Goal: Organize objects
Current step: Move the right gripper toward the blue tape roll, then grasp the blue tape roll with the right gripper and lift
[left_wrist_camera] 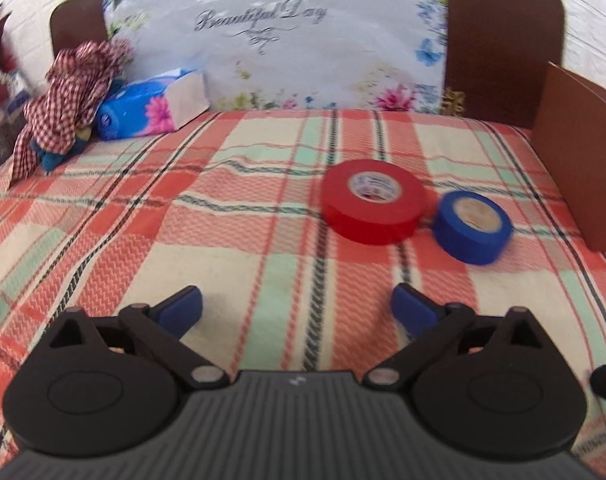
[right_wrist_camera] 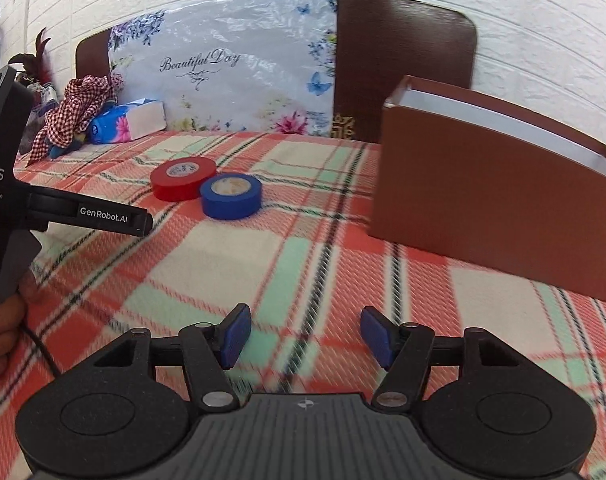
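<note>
Plaid cloth (left_wrist_camera: 231, 240) in orange, cream and green covers the bed. On it lie a red tape roll (left_wrist_camera: 373, 202) and a blue tape roll (left_wrist_camera: 471, 227), both flat and just beside each other, the blue one nearer the brown box (right_wrist_camera: 499, 208), which stands open-topped at the right. The left gripper (left_wrist_camera: 297, 306) hovers low over the cloth, short of the rolls, its blue pads spread wide and holding nothing. The right gripper (right_wrist_camera: 305, 336) hangs further back, fingers also parted and empty. At the far left, a checked cloth bundle (left_wrist_camera: 69, 104) rests against a blue tissue pack (left_wrist_camera: 151, 106), before a floral pillow (left_wrist_camera: 279, 40).
</note>
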A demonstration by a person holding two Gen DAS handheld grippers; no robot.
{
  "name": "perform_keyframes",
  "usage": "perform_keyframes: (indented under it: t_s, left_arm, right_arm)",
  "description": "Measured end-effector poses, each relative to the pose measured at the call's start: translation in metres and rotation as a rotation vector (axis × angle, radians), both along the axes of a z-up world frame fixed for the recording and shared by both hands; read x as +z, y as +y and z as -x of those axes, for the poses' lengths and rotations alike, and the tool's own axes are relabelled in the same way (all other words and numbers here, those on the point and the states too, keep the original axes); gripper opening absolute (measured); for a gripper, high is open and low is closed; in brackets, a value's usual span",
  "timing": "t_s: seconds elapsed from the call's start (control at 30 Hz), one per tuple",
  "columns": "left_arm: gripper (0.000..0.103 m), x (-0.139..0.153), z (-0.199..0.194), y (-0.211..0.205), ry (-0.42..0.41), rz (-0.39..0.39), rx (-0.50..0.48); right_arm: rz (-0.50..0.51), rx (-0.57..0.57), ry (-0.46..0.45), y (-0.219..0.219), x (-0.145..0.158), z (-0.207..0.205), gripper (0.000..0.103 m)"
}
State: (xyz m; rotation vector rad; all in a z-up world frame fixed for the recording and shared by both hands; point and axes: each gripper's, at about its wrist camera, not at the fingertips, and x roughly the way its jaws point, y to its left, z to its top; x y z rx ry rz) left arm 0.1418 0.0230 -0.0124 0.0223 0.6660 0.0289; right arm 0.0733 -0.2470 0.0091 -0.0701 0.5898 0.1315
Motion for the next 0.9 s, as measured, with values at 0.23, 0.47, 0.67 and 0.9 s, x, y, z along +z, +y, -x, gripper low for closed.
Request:
perform_keyframes:
  t_s: [0.23,0.47,0.67,0.9]
  left_arm:
    - [0.103,-0.001,-0.002,0.01,-0.027,0.05,0.02]
    - [0.101,-0.002,-0.001,0.016,-0.042,0.09,0.045]
    - [0.103,-0.002,-0.002,0.015,-0.038,0.078,0.038]
    - [0.103,-0.002,-0.003,0.012,-0.032,0.057,0.035]
  right_arm:
    - [0.002,0.077,-0.014,0.029,0.001,-0.049,0.063]
    - [0.0,0.112,-0.015,0.048,0.001,-0.094,0.068]
    - [-0.027,0.135,-0.009,0.048,0.0,-0.106,0.052]
    - [-0.002,0.125,-0.024,0.046,0.002,-0.095,0.051]
